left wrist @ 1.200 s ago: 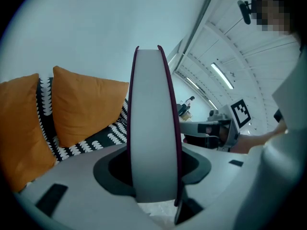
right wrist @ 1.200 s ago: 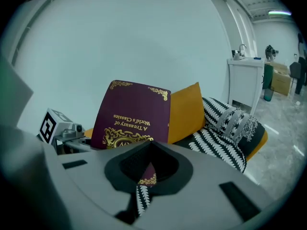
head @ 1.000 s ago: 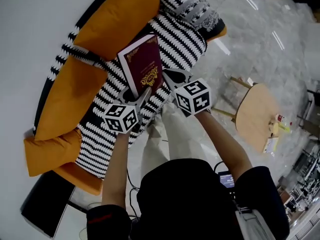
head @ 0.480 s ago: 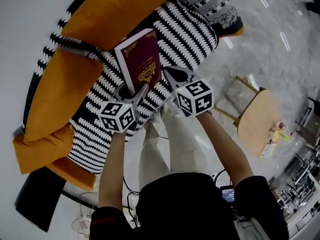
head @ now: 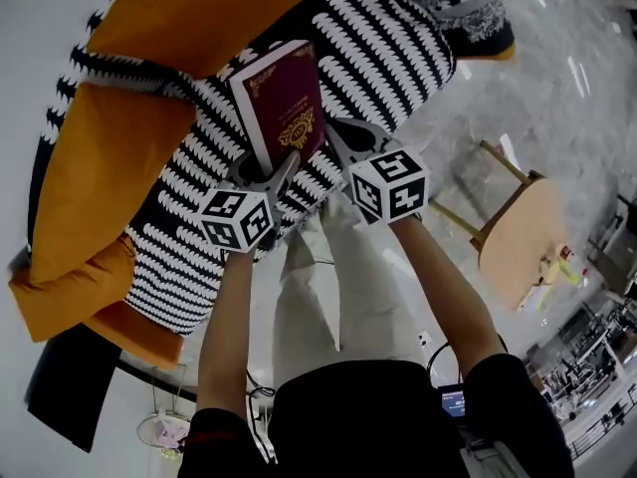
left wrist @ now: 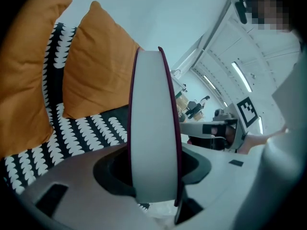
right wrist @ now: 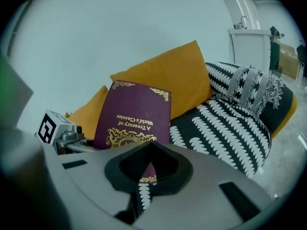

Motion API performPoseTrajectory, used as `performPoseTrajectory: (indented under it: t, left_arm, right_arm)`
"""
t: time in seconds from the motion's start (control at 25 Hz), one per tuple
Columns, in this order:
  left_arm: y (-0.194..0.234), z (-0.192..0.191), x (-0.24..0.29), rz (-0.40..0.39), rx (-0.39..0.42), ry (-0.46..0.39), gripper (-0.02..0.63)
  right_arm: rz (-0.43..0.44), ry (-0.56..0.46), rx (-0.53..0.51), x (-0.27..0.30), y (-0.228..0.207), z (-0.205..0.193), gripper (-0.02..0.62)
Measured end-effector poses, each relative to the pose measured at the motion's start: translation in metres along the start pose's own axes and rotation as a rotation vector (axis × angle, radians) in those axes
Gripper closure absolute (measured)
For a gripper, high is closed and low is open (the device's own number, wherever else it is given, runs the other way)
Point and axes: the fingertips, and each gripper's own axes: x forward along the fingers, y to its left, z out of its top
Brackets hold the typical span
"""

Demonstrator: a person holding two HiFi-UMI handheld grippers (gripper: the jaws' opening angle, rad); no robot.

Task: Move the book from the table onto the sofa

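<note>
A black-and-white patterned sofa [head: 388, 48] fills the upper frame, with an orange cushion [head: 100, 157] at upper left. The maroon book [head: 284, 103] stands upright over the seat, top centre, its lower end clamped between the left gripper [head: 274, 167] jaws. The right gripper [head: 336, 135], jaws closed together, sits just beside the book's lower corner.

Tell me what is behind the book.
Behind the book stand orange cushions on the black-and-white sofa; the book covers their lower parts.
</note>
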Motion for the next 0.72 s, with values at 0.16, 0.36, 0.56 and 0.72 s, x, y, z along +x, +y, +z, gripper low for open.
performPoseTrajectory:
  t: [0.16,0.36,0.56,0.72]
  left_arm:
    - [0.009,-0.012,0.009,0.007,-0.014,0.013,0.377]
    - [0.022,-0.022,0.021,0.009,-0.052,0.028,0.377]
    - [0.040,-0.029,0.028,0.007,-0.043,0.062,0.377]
    - [0.042,-0.048,0.037,-0.015,-0.086,0.107,0.376]
  right_arm:
    - [0.006,0.011,0.013,0.009,-0.001,-0.010,0.578]
    - [0.011,0.050,0.028,0.025,-0.006,-0.026,0.578]
    - [0.006,0.049,0.043,0.040,-0.007,-0.029,0.578]
    - [0.010,0.075,0.053,0.042,-0.009,-0.043,0.578]
